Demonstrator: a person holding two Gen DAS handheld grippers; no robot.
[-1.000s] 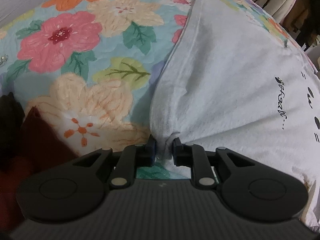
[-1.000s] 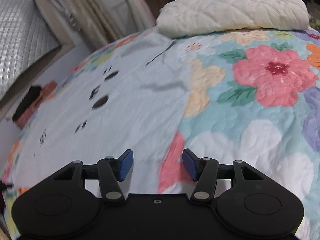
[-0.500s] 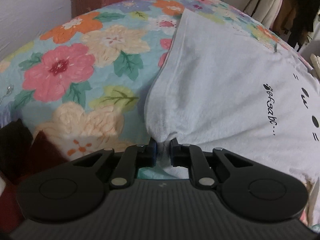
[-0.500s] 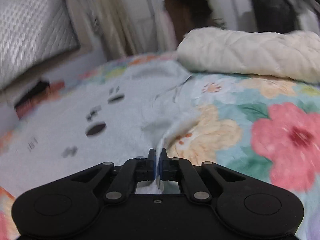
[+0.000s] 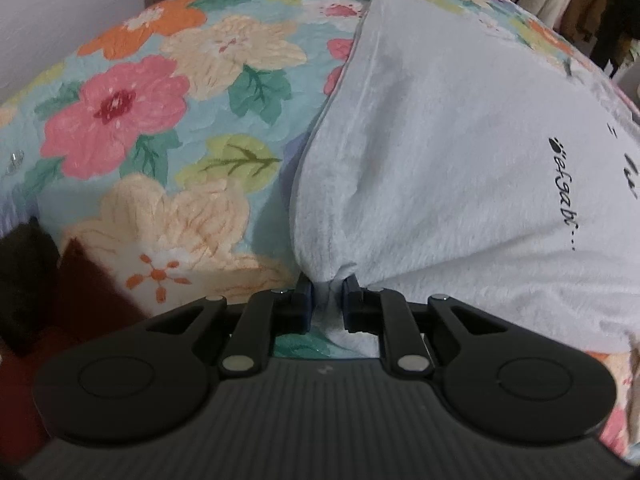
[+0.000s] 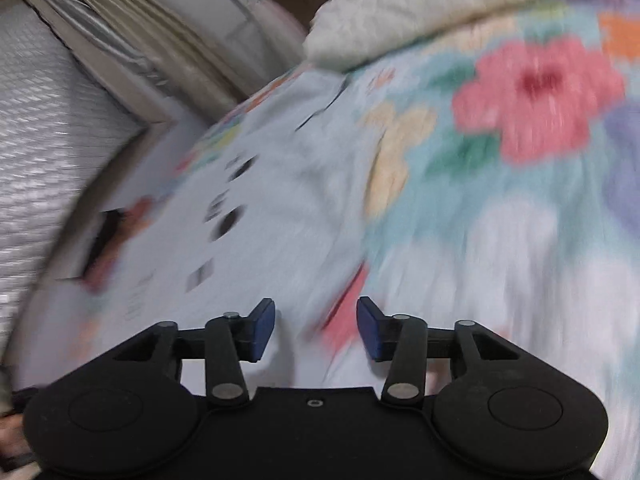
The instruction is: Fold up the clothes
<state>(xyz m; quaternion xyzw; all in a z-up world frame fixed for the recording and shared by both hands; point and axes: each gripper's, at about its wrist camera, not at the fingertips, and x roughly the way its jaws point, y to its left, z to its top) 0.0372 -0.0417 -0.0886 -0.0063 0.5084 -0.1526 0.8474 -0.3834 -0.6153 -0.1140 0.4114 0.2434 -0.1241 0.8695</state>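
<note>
The left gripper (image 5: pixel 327 300) is closed on a bunched corner of the white shirt (image 5: pixel 440 160), lifting that fabric off the floral bedspread (image 5: pixel 160 120) while the rest of the shirt lies spread toward the bed's far edge. The right gripper (image 6: pixel 316 330) stands wide open and empty above the shirt's side edge (this view is blurred), with a cream quilt (image 6: pixel 440 4) folded at the bed's far end.

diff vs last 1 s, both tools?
Right tool closed on the white shirt edge half a second ago, has since let go and stands open above it, view blurred by motion. Left tool stays clamped on its bunched shirt corner; floral bedspread unchanged.
</note>
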